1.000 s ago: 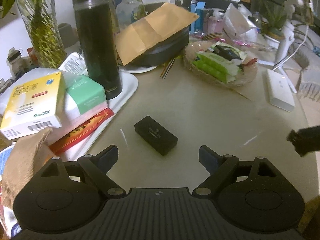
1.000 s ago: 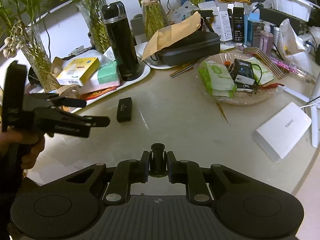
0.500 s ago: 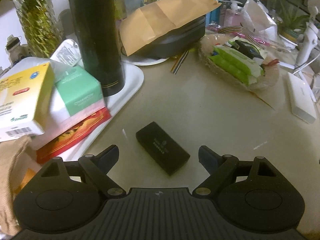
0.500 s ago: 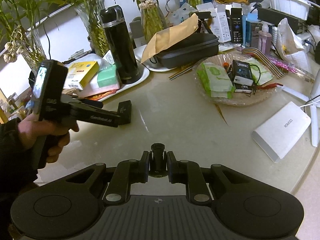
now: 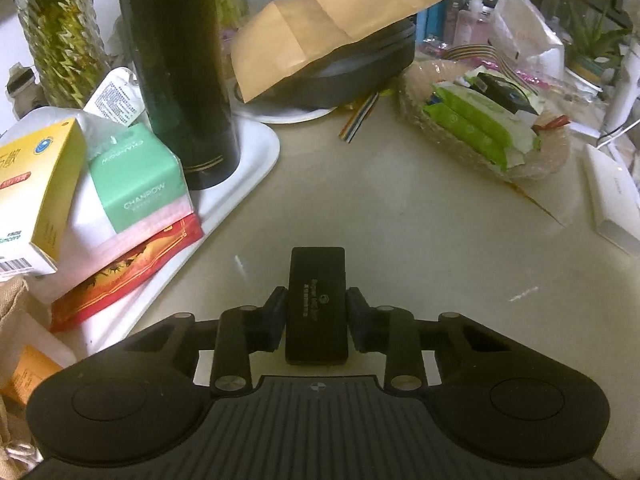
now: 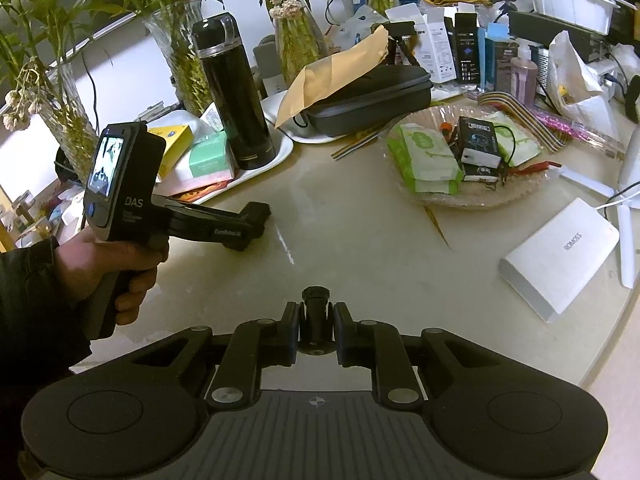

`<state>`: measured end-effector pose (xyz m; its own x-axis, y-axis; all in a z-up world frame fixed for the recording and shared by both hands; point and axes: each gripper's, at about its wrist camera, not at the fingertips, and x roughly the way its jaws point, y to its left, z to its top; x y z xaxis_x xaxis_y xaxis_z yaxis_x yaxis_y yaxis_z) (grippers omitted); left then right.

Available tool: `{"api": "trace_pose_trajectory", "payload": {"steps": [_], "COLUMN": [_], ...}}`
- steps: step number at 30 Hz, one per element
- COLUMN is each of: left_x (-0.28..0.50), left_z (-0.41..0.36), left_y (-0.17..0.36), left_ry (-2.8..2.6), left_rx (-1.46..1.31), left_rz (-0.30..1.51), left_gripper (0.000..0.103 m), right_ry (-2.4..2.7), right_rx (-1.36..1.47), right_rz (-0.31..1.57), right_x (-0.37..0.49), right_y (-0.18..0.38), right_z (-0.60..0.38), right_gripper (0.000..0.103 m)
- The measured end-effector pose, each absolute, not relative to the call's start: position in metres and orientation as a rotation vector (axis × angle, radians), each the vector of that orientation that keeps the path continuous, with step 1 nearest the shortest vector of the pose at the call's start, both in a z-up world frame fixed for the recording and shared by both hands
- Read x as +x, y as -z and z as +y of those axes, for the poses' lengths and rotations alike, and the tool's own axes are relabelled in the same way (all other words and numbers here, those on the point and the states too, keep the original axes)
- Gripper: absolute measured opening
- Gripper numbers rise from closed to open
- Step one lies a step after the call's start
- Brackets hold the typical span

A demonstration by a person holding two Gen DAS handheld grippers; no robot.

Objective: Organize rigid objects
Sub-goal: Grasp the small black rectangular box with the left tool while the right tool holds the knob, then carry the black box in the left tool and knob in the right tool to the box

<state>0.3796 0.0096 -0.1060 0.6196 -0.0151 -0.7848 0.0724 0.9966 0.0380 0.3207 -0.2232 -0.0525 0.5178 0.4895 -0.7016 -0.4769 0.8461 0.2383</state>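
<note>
A small black box lies lengthwise between the fingers of my left gripper, which is shut on it just above or on the beige tabletop. In the right wrist view the left gripper is at the left, held in a hand, with the box end showing at its tip. My right gripper is shut on a small black cylindrical object and hangs over the near part of the table.
A white tray at the left holds a tall black flask, tissue packs and boxes. A black case under a brown envelope sits behind. A woven basket of green packets and a white power bank lie at right.
My left gripper has moved forward over the black box and closed on it; it was open with the box lying askew ahead. The right gripper has stayed put, still shut.
</note>
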Motion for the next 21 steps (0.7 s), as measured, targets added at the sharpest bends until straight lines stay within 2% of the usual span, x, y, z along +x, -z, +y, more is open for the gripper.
{"api": "trace_pose_trajectory", "payload": {"steps": [21], "left_x": [0.342], "left_z": [0.018], "left_y": [0.072], "left_ry": [0.051], "left_rx": [0.045], "left_rz": [0.885], "left_gripper": [0.031], "right_ry": [-0.534], "right_rx": [-0.008], "right_rz": [0.849], "right_x": [0.323], "right_y": [0.054], "right_z": [-0.219], "right_gripper": [0.020]}}
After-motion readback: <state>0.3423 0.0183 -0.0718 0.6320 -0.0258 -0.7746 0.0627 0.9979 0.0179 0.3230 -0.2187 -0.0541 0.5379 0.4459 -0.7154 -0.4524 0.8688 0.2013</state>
